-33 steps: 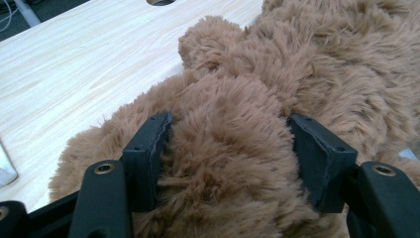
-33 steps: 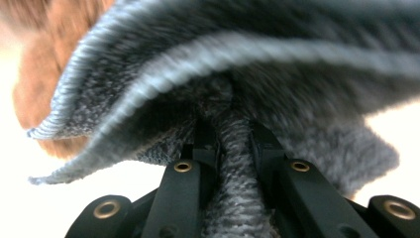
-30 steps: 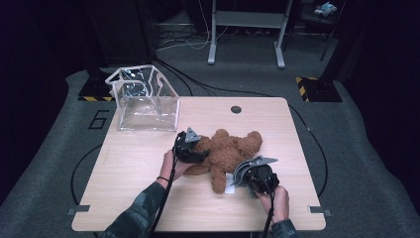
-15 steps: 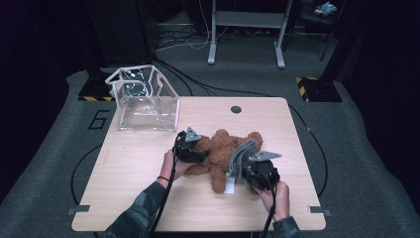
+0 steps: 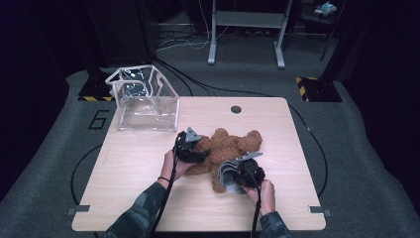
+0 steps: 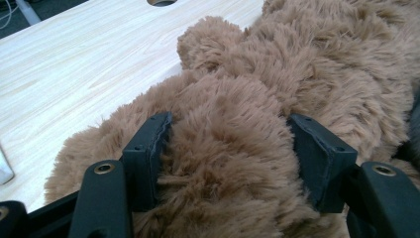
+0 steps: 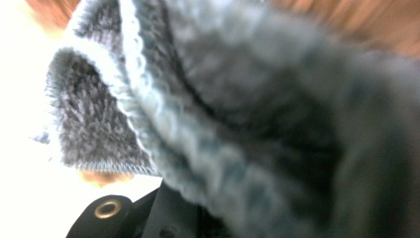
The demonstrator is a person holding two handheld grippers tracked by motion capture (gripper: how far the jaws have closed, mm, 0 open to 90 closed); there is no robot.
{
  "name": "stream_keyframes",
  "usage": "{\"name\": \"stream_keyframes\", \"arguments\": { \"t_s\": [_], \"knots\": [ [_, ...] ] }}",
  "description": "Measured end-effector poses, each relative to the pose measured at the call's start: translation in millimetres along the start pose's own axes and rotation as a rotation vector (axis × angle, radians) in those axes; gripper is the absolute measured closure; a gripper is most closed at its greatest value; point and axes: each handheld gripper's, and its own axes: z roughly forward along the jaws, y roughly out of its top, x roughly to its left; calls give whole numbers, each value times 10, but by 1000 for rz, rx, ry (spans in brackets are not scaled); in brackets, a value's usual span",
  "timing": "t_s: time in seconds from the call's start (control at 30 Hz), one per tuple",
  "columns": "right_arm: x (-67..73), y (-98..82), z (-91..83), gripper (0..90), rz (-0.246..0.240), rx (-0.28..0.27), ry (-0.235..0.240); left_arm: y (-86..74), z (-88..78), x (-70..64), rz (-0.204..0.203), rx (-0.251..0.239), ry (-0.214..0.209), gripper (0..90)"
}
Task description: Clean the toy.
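The brown teddy bear (image 5: 225, 151) lies flat on the near middle of the light wooden table (image 5: 148, 173), its long axis running slantwise from the head end at the far right toward a leg at the near left. A grey fleecy cloth (image 5: 229, 173), bunched in folds, rests against the bear's near leg.

Toward the far left corner of the table stands an empty clear plastic bag (image 5: 146, 101) with white trim, well apart from the bear. A round cable hole (image 5: 236, 109) sits near the far edge. Grey carpet surrounds the table, with a metal stand (image 5: 245, 29) behind it in a dark room.

The left gripper (image 6: 233, 148) clamps a thick roll of the bear's fur, pads pressed in on both sides. The right gripper (image 5: 242, 174) is clenched on the grey cloth, which drapes close over its jaws in the right gripper view.
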Motion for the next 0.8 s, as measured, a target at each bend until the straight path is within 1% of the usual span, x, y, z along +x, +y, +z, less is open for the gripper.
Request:
{"name": "stream_keyframes", "arguments": {
  "t_s": [0.03, 0.1, 0.17, 0.23, 0.27, 0.37, 0.4, 0.43, 0.47, 0.5, 0.53, 0.57, 0.6, 0.63, 0.67, 0.7, 0.77, 0.8],
  "knots": [
    [-2, -23, 28, 785, 8, 0, 5, -2, 5, -4, 1, -7, 6, 368],
    [10, -45, 31, 784, 16, -8, 7, 0, 2, -4, 6, -6, 9, 368],
    [51, -59, 35, 782, -6, 20, 4, -1, -3, -8, 3, -2, 5, 368],
    [56, -62, -13, 780, -17, 33, 11, -4, -2, -10, 2, -9, 8, 368],
    [52, -51, -64, 778, -9, 25, 18, -5, -1, -7, -1, -10, 7, 368],
    [34, 14, -254, 776, 8, -41, 43, -4, 1, 9, -6, -12, 5, 368],
    [39, 50, -323, 776, 17, -79, 42, -2, -1, 6, -2, -8, 7, 368],
    [44, 95, -395, 776, 13, -106, 42, -1, -3, 2, 4, -6, 9, 368],
    [53, 161, -468, 776, 2, -143, 32, -3, -1, -1, 2, -9, 8, 368],
    [66, 215, -516, 775, 8, -165, 25, -2, -2, 0, 0, -7, 8, 368],
    [63, 268, -540, 776, 1, -183, 20, -2, -2, 1, 0, -6, 8, 368],
    [63, 322, -529, 775, -5, -188, 17, -2, -2, 2, -1, -6, 8, 368],
    [69, 360, -490, 775, -4, -179, 11, -2, -2, 2, 0, -6, 8, 368],
    [66, 377, -443, 775, -9, -167, 6, -1, -2, 3, 6, -3, 9, 368],
    [57, 378, -343, 776, -8, -142, 10, 1, -4, 4, 8, 2, 3, 368],
    [53, 363, -287, 778, 7, -141, 11, 0, 1, -4, 10, -1, 8, 368],
    [22, 284, -198, 781, 36, -149, 42, 1, 0, -11, 19, 6, 6, 368],
    [10, 244, -186, 782, 36, -149, 53, 2, 2, -13, 21, 5, 8, 368]
  ]
}}
